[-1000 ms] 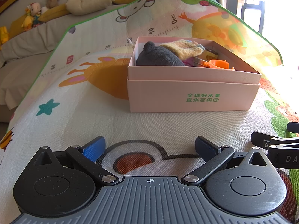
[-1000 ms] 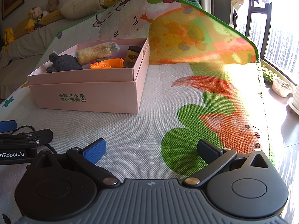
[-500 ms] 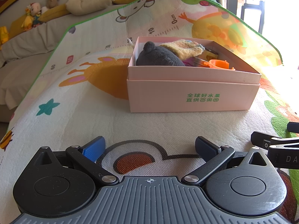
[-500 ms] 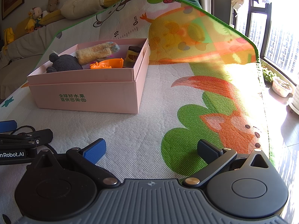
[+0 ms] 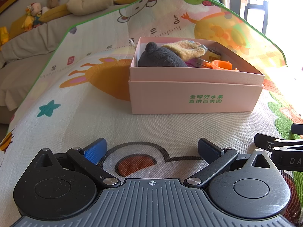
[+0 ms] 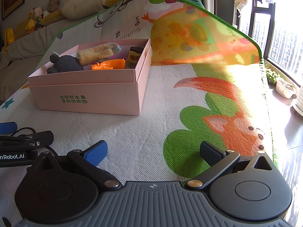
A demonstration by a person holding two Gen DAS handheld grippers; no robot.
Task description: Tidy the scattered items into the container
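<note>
A pink cardboard box [image 5: 195,98] [image 6: 87,98] stands on the play mat. Inside it lie a dark grey plush toy [image 5: 161,57] [image 6: 64,64], a fuzzy tan sock [image 5: 186,50] [image 6: 98,53], an orange plastic piece [image 5: 220,65] [image 6: 108,65] and a small brown-lidded jar [image 6: 134,55]. My left gripper [image 5: 151,149] rests low on the mat in front of the box, open, nothing between its blue pads. My right gripper [image 6: 153,150] sits to the right of the box, also open and empty. Each gripper shows at the edge of the other's view.
The colourful play mat [image 6: 170,98] covers the surface and curls up behind the box. A sofa with stuffed toys [image 5: 36,17] and cushions is at the back left. A window and potted plants [image 6: 284,87] lie to the right, past the mat's edge.
</note>
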